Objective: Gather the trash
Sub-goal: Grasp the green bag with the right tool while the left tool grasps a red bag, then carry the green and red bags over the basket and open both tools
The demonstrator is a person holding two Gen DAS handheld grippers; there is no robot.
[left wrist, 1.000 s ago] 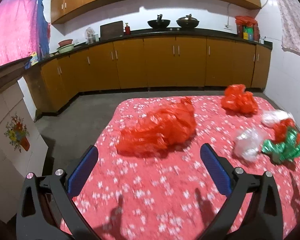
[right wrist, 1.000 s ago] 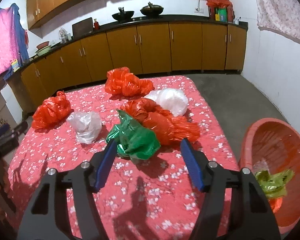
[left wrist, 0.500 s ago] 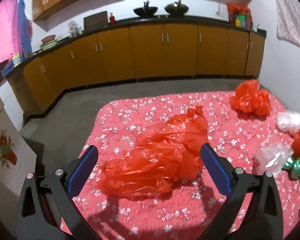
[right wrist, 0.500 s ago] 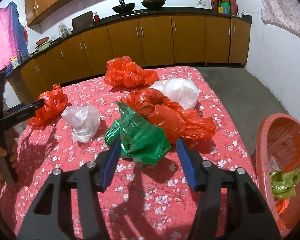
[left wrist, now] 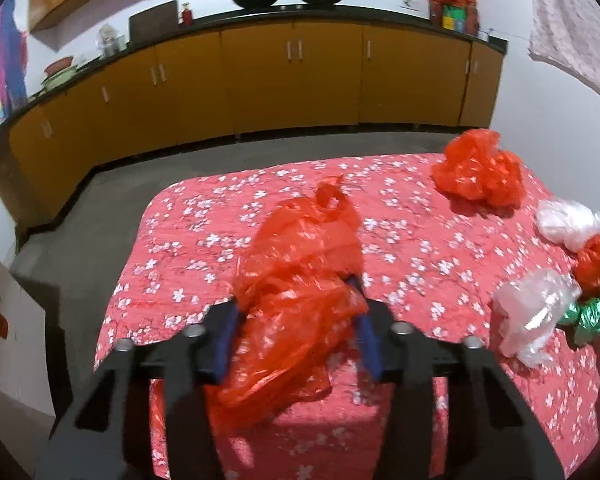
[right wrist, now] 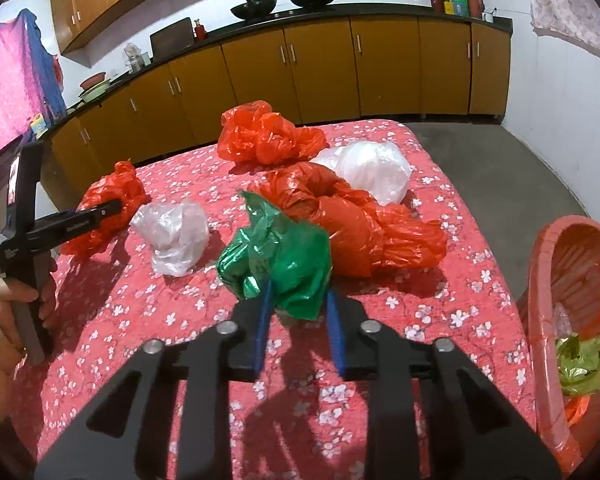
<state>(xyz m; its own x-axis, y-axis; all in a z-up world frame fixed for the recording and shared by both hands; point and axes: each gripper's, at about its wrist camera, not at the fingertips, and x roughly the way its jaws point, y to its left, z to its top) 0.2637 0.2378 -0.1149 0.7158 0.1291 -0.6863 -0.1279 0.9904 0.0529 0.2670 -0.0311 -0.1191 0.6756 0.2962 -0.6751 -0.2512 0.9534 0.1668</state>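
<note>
Pinching thin film, the left gripper (left wrist: 296, 312) has its blue pads closed in on a red bag (left wrist: 300, 272), and the right gripper (right wrist: 298, 304) has its pads nearly together on a green bag (right wrist: 278, 260); both look held, though the bags still seem to rest on the cloth (left wrist: 204, 240).

Risks, as I judge them: each pair of pads may have only a fold, so the slick plastic could slide out on the lift. The red bag droops loose below the left pads toward 6 o'clock and could snag the table edge or trail. The green bag touches a big red bag (right wrist: 356, 224) at 1 o'clock, so lifting might drag it. The basin (right wrist: 556, 280) sits off the table at 3 o'clock in the right view; a light bag released early could drift and miss it.

Materials: all the bags are crumpled film, glossy and creased. The green one is shiny, almost foil-like, and bunched into a knot. A clear bag (right wrist: 172, 236) lies at 10 o'clock and a white bag (right wrist: 368, 172) at 1 o'clock, puffed and round. Another red bag (right wrist: 264, 136) sits at 12 o'clock. The cloth is quilted with a flower print. The basin is hard red plastic, and already holds scraps.
</note>
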